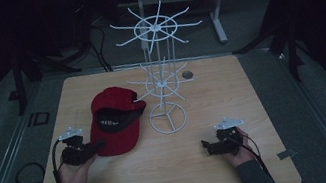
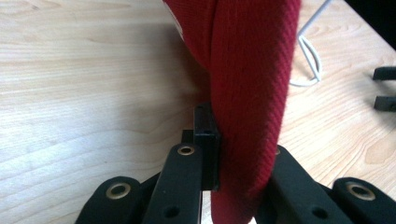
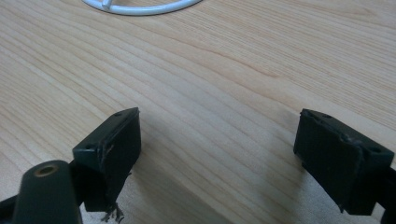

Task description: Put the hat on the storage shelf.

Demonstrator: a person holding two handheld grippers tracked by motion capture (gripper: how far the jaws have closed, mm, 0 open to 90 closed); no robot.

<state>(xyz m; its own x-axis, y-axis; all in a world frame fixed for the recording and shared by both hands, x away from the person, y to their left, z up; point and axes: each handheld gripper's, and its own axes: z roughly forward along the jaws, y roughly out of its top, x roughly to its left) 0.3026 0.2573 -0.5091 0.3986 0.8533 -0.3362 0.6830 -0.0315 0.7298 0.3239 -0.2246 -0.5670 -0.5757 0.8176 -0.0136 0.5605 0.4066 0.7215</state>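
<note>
A red cap with a dark inner lining lies on the wooden table, left of a white wire display stand. My left gripper is shut on the cap's near edge; in the left gripper view the red fabric is pinched between the two black jaws, with one pad pressed against it. My right gripper rests low over bare wood at the front right, its jaws wide apart with nothing between them. The stand's round base ring lies beyond it.
The stand's base ring sits on the table right of the cap, with spoked hook tiers above it. A small round grommet is set in the far tabletop. A cable loop lies off the table's left edge.
</note>
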